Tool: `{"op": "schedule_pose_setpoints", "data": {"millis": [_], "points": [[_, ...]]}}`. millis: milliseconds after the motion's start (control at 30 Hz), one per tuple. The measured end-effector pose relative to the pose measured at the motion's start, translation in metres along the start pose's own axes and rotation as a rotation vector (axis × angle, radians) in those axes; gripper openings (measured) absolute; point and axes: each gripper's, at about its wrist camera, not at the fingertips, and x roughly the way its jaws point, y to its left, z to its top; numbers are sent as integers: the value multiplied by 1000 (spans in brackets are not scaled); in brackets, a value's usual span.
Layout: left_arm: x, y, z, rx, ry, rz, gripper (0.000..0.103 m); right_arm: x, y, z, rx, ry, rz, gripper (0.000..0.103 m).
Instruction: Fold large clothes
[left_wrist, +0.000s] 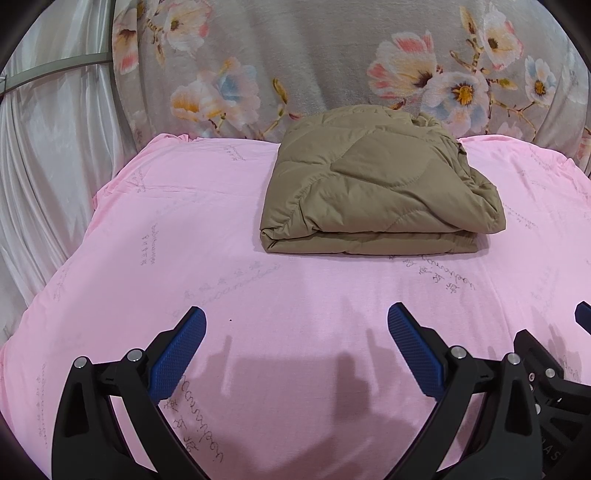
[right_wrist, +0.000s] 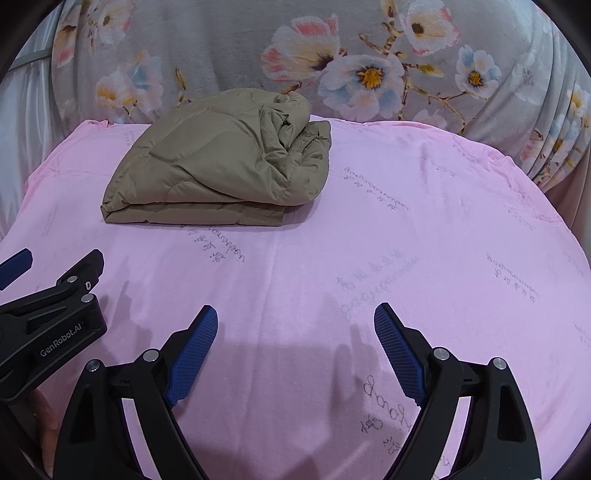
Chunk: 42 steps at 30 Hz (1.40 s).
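While both grippers' fingers (left_wrist: 410, 343) are hanging wide and empty, the folded jacket (left_wrist: 380, 184) is risking slumping apart at its loose right side.

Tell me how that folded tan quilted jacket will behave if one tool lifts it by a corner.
The tan quilted jacket would probably sag and unfold, since its layers are only stacked, with loose bunching along one side. Its puffy quilting suggests it is light for its bulk. The smooth shell may slide on the pink sheet if pushed.
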Motion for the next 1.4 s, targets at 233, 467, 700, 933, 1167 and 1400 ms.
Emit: {"op": "schedule_pose_setpoints", "data": {"millis": [233,467,700,933,1167,1400], "points": [[0,-1,0,1,0,1,97,0,0,0,-1,-2,2,84],[0,0,0,1,-2,3,97,-1,0,0,-1,-3,0,84],[1,2,1,3,-7,10,97,-3,2,2,-6,-8,-1,84],[1,3,1,0,-7,10,97,-3,3,2,-5,-7,-3,84],[-1,0,1,-3,-7,14,97,-4,3,2,-5,-8,-4,84],[0,0,2,0,-10,14,96,-4,5,2,-5,-9,-5,84]]}}
